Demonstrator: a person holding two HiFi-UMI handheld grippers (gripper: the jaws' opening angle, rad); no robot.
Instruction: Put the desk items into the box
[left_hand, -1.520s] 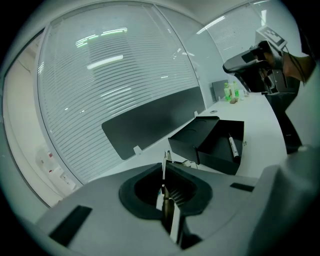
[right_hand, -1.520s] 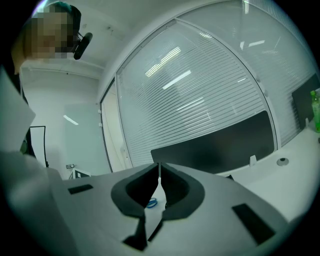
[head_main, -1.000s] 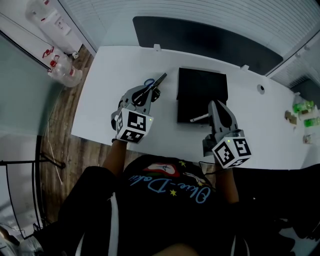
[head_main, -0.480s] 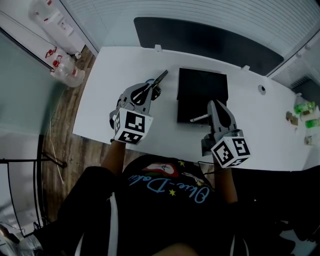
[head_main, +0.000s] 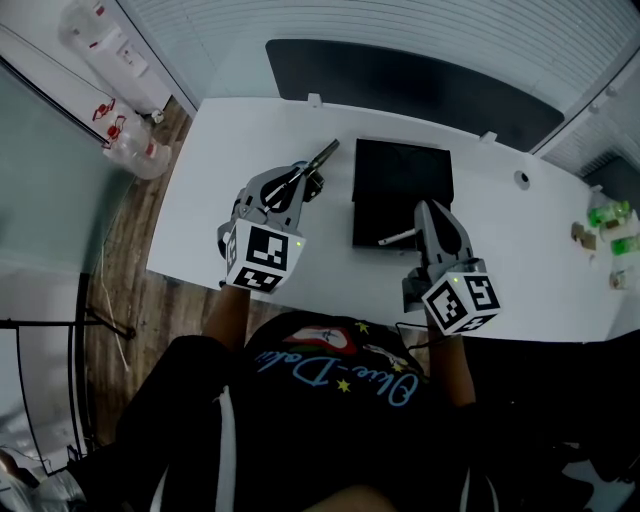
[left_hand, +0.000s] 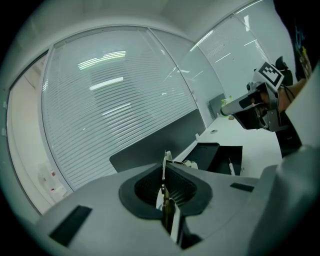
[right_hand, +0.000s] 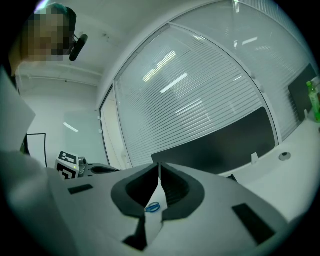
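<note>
Presently the left gripper (head_main: 300, 181) jaws pinch a slim dark stick (head_main: 323, 157) above the worktop (head_main: 225, 135), which should next go over the box (head_main: 402, 172); right gripper (head_main: 429, 208) jaws closed, empty.

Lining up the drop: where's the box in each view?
Head view: box just above centre.
Left gripper view: box right of centre, slightly low.
Right gripper view: not visible.
Shared landmark: dark panel behind it, seen in all three.
</note>
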